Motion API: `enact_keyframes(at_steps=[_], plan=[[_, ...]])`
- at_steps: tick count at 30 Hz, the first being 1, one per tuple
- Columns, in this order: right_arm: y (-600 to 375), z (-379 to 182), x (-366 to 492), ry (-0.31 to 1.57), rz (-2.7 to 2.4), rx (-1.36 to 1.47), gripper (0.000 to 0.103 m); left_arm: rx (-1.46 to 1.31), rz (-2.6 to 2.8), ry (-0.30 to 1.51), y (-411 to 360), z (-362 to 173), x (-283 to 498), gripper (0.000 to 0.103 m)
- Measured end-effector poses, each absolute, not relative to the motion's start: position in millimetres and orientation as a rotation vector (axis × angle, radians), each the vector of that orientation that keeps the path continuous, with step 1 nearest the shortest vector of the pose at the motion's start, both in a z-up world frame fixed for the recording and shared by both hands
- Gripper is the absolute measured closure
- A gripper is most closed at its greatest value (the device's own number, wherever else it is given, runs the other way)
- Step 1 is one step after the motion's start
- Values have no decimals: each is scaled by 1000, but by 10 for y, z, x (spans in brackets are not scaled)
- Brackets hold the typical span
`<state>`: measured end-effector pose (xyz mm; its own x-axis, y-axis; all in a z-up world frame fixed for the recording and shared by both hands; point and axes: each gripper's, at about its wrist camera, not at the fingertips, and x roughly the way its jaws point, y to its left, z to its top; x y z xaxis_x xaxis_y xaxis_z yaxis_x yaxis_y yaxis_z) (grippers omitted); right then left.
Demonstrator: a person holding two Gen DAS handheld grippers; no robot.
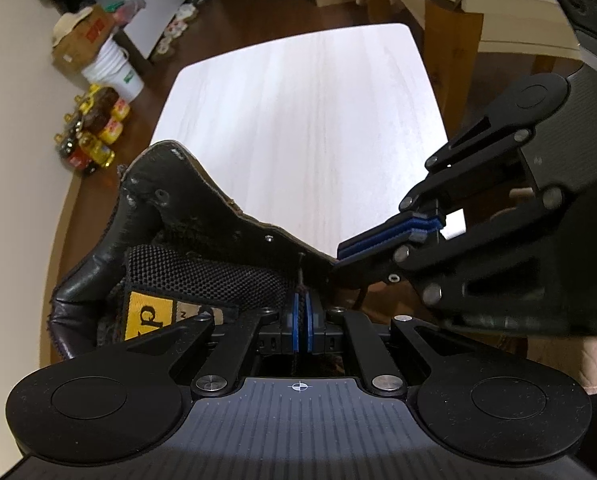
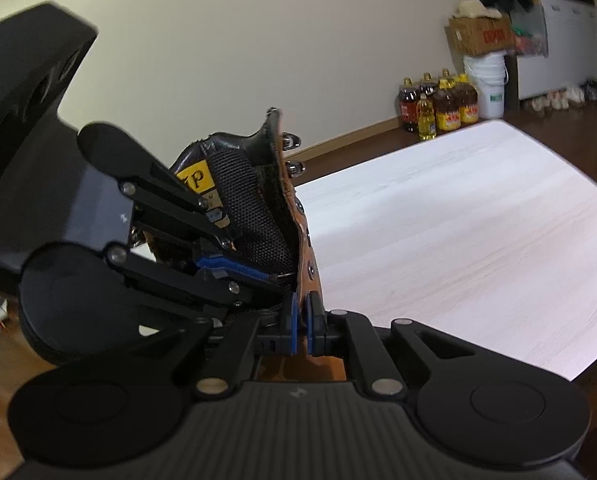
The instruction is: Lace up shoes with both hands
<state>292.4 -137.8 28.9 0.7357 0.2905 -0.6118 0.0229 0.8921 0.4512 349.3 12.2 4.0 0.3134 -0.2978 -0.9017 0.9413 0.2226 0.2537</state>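
Left gripper (image 1: 301,320) pinches thin lace (image 1: 300,270): limp, slippery, grip near tip. Right gripper (image 2: 301,320) clamps stiff eyelet flap (image 2: 304,240) of boot (image 1: 138,216) ahead.

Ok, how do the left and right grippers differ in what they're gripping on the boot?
The left gripper pinches a thin dark lace, jaws almost touching; the right gripper clamps the brown eyelet flap, jaws slightly apart. Both are shut, meeting at the boot's open throat.
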Motion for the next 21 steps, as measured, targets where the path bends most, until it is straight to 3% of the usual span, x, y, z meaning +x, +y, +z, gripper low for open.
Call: enact_keyframes(at_steps=[5,21], plan=[[-1606,178,2896,737,153,665,96,943,-1035,835,187,66,3502,95],[-1558,177,2905,742,151,635,96,905,-1041,875,212,100,3525,93]])
